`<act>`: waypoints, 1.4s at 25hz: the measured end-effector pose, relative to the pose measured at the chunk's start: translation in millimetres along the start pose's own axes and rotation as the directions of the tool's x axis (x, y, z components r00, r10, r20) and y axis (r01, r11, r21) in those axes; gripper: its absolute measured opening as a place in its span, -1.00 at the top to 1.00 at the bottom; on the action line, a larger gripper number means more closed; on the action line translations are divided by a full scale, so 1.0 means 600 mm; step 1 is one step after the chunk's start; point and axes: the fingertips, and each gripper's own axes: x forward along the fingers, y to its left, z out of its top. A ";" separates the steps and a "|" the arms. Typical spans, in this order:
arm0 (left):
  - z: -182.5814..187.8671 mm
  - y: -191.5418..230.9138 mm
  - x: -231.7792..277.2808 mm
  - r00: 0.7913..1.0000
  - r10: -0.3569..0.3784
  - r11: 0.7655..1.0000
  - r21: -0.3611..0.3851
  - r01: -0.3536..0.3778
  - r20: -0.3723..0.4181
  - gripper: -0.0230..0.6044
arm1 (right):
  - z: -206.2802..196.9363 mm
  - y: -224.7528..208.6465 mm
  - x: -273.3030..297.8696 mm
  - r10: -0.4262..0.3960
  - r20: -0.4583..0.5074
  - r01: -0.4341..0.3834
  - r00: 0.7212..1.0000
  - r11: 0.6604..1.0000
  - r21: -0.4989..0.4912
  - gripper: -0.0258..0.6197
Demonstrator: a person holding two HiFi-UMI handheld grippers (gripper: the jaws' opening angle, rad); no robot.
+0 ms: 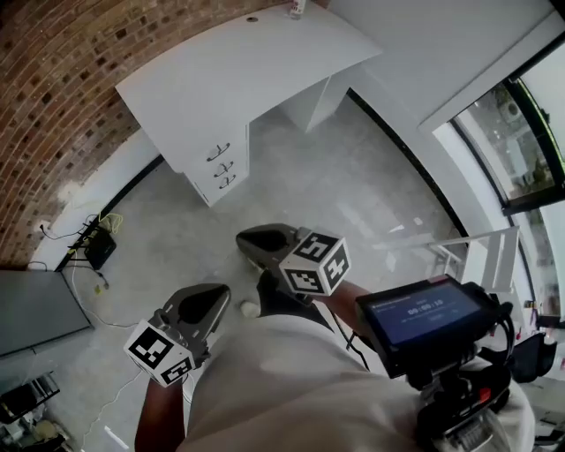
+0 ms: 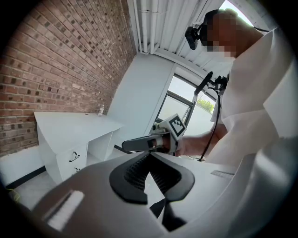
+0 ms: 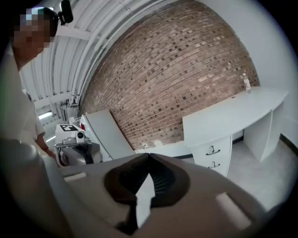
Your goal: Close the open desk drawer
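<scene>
The white desk [image 1: 238, 71] stands against the brick wall, far ahead of me. Its drawer unit [image 1: 216, 168] carries three dark handles, and all three fronts look flush from here. My left gripper [image 1: 221, 296] is held low near my body, jaws shut and empty. My right gripper [image 1: 242, 240] hovers a little further forward, also shut on nothing. In the left gripper view the shut jaws meet at the left gripper [image 2: 150, 154], with the right gripper [image 2: 146, 142] and the drawers [image 2: 72, 159] beyond. In the right gripper view the right gripper [image 3: 149, 156] points toward the drawers [image 3: 213, 155].
Cables and a black box [image 1: 99, 247] lie on the floor by the wall at left. A grey panel [image 1: 35, 309] leans nearby. A small bottle [image 1: 297, 7] stands on the desk's far corner. A white rack [image 1: 481, 256] and windows are at right. A screen device [image 1: 424, 316] hangs at my chest.
</scene>
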 end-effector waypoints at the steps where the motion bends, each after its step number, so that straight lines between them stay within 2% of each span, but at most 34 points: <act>1: -0.003 0.002 -0.004 1.000 0.002 1.000 -0.006 -0.002 -0.002 0.91 | 0.001 0.013 0.000 0.003 -0.009 -0.004 1.000 1.000 -0.029 0.91; 8: -0.011 -0.053 -0.011 1.000 0.011 1.000 0.018 -0.011 -0.001 0.91 | -0.015 0.092 -0.050 0.023 -0.052 -0.034 0.998 0.977 -0.208 0.91; 12: -0.015 -0.082 -0.014 1.000 0.017 0.999 0.034 -0.017 0.005 0.91 | -0.026 0.116 -0.076 0.020 -0.052 -0.034 0.998 0.960 -0.278 0.91; 25: -0.034 -0.121 -0.011 1.000 0.013 0.999 0.033 -0.014 0.021 0.91 | -0.033 0.163 -0.120 0.042 -0.042 -0.054 0.998 0.931 -0.361 0.91; 31: -0.034 -0.123 -0.015 0.999 0.028 0.999 0.032 -0.029 0.021 0.91 | -0.036 0.183 -0.119 0.063 -0.054 -0.080 0.997 0.904 -0.421 0.91; 35: -0.037 -0.122 -0.015 0.999 0.038 0.999 0.023 -0.038 0.020 0.91 | -0.034 0.186 -0.118 0.074 -0.058 -0.091 0.996 0.898 -0.430 0.91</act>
